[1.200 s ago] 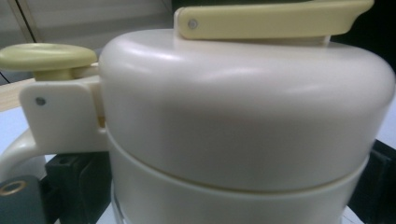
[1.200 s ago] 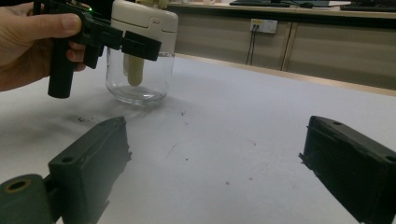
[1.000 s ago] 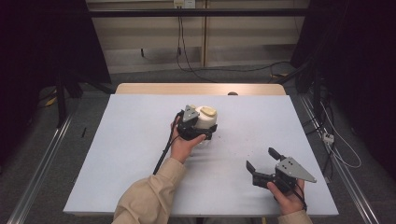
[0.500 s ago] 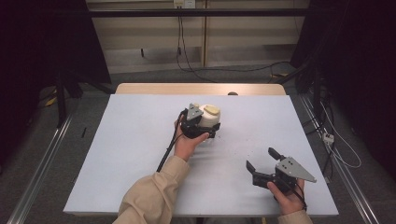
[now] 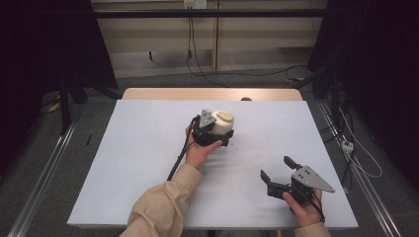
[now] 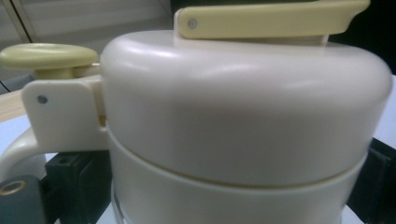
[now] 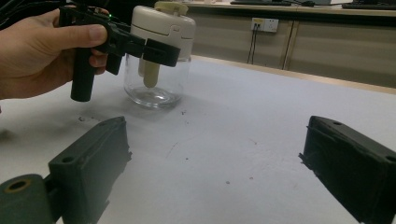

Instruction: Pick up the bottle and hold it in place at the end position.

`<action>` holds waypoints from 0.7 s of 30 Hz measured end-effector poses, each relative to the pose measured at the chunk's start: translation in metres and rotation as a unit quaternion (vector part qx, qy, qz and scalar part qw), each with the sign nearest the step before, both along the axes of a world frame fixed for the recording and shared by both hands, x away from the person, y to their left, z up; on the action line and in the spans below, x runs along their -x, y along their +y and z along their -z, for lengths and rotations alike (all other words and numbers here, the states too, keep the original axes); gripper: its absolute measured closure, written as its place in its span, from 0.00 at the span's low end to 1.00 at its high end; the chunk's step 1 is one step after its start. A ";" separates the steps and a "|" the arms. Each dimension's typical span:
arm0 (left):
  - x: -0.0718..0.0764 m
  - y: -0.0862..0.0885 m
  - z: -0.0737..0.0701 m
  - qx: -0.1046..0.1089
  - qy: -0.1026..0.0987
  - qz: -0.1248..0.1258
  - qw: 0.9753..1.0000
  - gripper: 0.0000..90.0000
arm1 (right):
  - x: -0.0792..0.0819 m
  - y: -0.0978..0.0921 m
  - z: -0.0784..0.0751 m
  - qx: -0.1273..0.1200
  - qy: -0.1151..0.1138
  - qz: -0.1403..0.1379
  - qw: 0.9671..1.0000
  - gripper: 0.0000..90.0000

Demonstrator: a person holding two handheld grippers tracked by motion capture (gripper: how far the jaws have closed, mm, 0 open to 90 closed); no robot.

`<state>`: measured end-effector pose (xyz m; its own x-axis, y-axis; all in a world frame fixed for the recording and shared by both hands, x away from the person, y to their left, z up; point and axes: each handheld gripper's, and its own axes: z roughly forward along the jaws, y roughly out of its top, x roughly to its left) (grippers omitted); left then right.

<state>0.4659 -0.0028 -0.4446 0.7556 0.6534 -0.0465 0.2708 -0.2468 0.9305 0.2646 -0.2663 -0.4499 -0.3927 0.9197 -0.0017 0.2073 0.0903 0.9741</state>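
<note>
Right gripper view — cream-lidded clear glass jar [image 7: 159, 60], seemingly empty.

The jar [image 5: 223, 129] near the middle of the tabletop [image 5: 148, 163] has a cream-white lid, pale yellow levers on top, and a clear glass body. The left gripper [image 5: 217, 138] at it is black with a grey plate, and so is the right gripper [image 5: 277, 169] near the front right corner. The tabletop is plain pale grey-white, flecked with small dark specks. The sleeve [image 5: 163, 207] is tan.
</note>
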 end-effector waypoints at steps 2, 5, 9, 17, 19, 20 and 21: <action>0.001 0.001 0.000 -0.004 -0.004 0.003 1.000 0.06 | 0.000 0.000 0.000 0.000 0.001 0.000 1.000 0.07; 0.002 0.002 0.001 -0.003 -0.002 0.001 1.000 0.06 | 0.000 0.001 0.000 0.000 0.002 0.000 1.000 0.07; 0.003 0.003 0.001 0.000 0.006 0.001 1.000 0.06 | 0.000 0.002 0.000 0.001 0.001 -0.004 1.000 0.07; 0.004 0.008 0.003 0.004 0.011 0.001 1.000 0.06 | 0.000 0.002 0.000 0.002 0.004 -0.001 1.000 0.07; 0.005 0.008 0.003 -0.001 0.010 0.002 1.000 0.06 | -0.001 0.002 0.000 0.000 0.004 -0.001 1.000 0.07; 0.005 0.008 0.003 0.000 0.009 0.002 1.000 0.06 | -0.001 0.003 0.000 0.001 0.005 0.000 1.000 0.07; 0.006 0.008 0.003 0.002 0.009 0.000 1.000 0.06 | -0.001 0.003 0.000 0.001 0.004 -0.002 1.000 0.07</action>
